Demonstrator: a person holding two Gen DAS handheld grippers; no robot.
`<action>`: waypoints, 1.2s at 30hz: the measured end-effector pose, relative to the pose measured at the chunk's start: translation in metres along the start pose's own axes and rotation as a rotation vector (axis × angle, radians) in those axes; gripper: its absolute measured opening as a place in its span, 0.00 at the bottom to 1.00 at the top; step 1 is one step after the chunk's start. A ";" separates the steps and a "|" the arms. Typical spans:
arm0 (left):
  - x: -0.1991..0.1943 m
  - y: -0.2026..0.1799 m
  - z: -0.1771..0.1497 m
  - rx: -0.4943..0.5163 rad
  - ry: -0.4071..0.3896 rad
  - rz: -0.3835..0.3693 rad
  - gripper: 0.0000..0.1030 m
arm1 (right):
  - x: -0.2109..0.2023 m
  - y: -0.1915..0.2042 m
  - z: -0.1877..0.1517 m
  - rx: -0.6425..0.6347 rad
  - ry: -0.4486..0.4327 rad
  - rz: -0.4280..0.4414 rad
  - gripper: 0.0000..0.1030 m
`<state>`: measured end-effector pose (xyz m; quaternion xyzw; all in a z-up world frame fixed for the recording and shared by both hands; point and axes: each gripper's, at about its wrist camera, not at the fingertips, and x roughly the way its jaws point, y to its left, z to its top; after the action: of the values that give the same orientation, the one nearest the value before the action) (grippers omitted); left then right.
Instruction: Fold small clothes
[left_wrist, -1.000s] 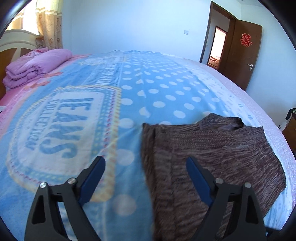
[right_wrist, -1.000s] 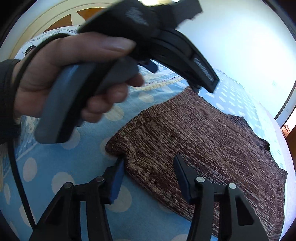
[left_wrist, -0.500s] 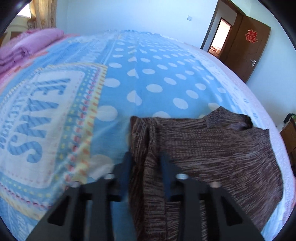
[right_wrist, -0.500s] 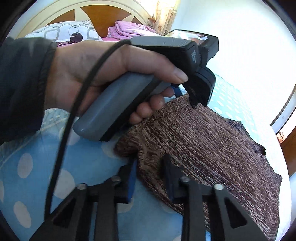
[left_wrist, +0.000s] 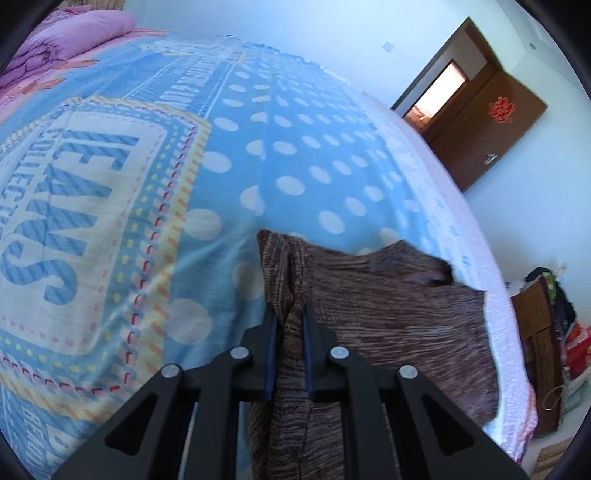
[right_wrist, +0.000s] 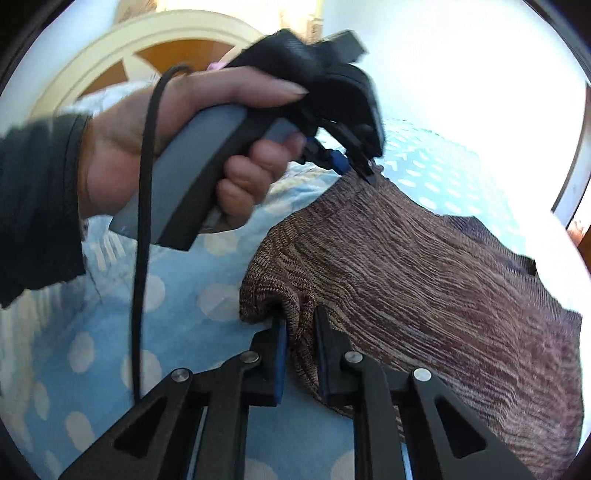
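Note:
A brown knitted garment (left_wrist: 388, 306) lies on the blue polka-dot bedspread (left_wrist: 295, 155). My left gripper (left_wrist: 288, 314) is shut on the garment's left edge, which bunches up between the blue pads. In the right wrist view the same garment (right_wrist: 424, 266) spreads to the right, and my right gripper (right_wrist: 299, 325) is shut on its near corner, lifting a fold. The left gripper (right_wrist: 354, 170) shows there too, held in a hand and pinching the garment's far corner.
Folded pink bedding (left_wrist: 66, 40) lies at the bed's far left. A brown door (left_wrist: 491, 129) stands open at the right, with a wooden cabinet (left_wrist: 535, 350) beside the bed's edge. A wooden headboard (right_wrist: 129, 55) is behind the hand.
Both grippers went from wide open to shut on the garment's left edge. The pinched edge now rises off the bedspread, and the left gripper has moved forward.

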<state>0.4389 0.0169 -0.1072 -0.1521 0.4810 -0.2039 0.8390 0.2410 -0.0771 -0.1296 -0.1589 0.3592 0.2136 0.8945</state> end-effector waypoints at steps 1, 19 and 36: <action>-0.003 -0.003 0.001 0.001 -0.006 -0.012 0.12 | -0.003 -0.003 0.000 0.017 -0.009 0.007 0.13; -0.033 -0.119 0.024 0.061 -0.072 -0.246 0.12 | -0.093 -0.099 -0.015 0.402 -0.176 0.107 0.11; 0.032 -0.251 0.009 0.251 0.023 -0.308 0.12 | -0.135 -0.151 -0.065 0.688 -0.207 0.014 0.10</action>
<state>0.4117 -0.2170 -0.0132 -0.1156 0.4326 -0.3898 0.8047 0.1910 -0.2717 -0.0590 0.1764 0.3187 0.1011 0.9258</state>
